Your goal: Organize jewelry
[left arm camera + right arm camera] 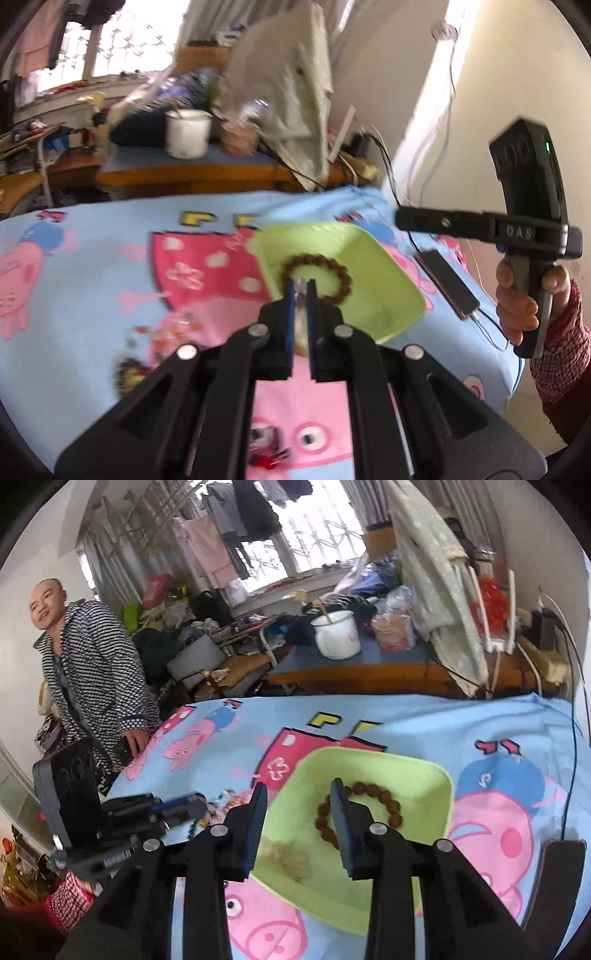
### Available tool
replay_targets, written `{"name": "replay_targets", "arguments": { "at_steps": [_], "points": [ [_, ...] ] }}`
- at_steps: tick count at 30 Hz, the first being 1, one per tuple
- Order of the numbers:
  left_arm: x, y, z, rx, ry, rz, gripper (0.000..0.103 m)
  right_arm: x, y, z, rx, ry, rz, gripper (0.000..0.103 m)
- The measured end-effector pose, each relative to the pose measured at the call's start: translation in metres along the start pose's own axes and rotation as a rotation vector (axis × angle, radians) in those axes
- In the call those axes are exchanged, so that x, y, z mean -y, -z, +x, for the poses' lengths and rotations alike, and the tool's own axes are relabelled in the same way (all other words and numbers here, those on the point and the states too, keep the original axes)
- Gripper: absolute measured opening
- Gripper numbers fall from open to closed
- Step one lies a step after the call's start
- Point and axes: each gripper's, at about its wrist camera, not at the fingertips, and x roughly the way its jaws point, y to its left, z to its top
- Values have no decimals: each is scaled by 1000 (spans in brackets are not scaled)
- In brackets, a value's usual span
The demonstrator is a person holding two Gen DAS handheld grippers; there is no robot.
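Left wrist view: the left tongs [302, 286] are clenched, blue-lined fingers nearly together, with something small and pale, silvery at its tip, caught between them; blur hides what it is. They hang over the near edge of the shallow light-green square plastic tray [384, 280], which sits on the blue cartoon-pig printed cloth [85, 288] covering the surface. The brown wooden bead bracelet [317, 275] lies in the tray just beyond the tips. At about eight o'clock from the tray, loose small jewelry pieces [129, 369] sit on the cloth. A hand in a red checked sleeve holds the right tongs [400, 218] at three o'clock. A dark phone [448, 284] on a cable lies beside the tray.

Right wrist view: the right tongs [298, 794] stand released, nothing between the fingers, above the tray [436, 786]. A pale tangled chain [288, 860] rests at its six o'clock corner. The left tongs [199, 805] reach in from nine o'clock.

Judgement: the left piece looks ready for dropping; lower it clear of the bracelet before releasing, so the pieces do not tangle.
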Motion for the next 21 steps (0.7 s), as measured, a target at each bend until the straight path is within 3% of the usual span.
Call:
{"name": "replay_targets", "arguments": {
  "at_steps": [4, 7, 12, 17, 18, 19, 20, 21],
  "points": [
    [-24, -1, -24, 33, -16, -32, 5, -19, -5, 8, -13, -25, -19, 5],
    [-24, -7, -24, 21, -21, -1, 5, -27, -7, 11, -8, -43, -16, 5],
    [5, -22, -19, 11, 17, 80, 5, -34, -1, 11, -26, -66, -49, 5],
    [46, -41, -1, -8, 72, 160, 5, -24, 11, -1, -15, 1, -83, 5],
    [57, -45, 8, -37, 86, 180, 5, -21, 12, -5, -3, 15, -78, 10],
    [66, -48, 17, -79, 103, 198, 14, -15, 13, -14, 25, 39, -77, 15],
    [74, -49, 29, -128, 98, 220, 39, -12, 14, -20, 48, 67, -77, 23],
    [79, -49, 37, -143, 60, 236, 55, -6, 15, -25, 66, 101, -75, 26]
  ]
}}
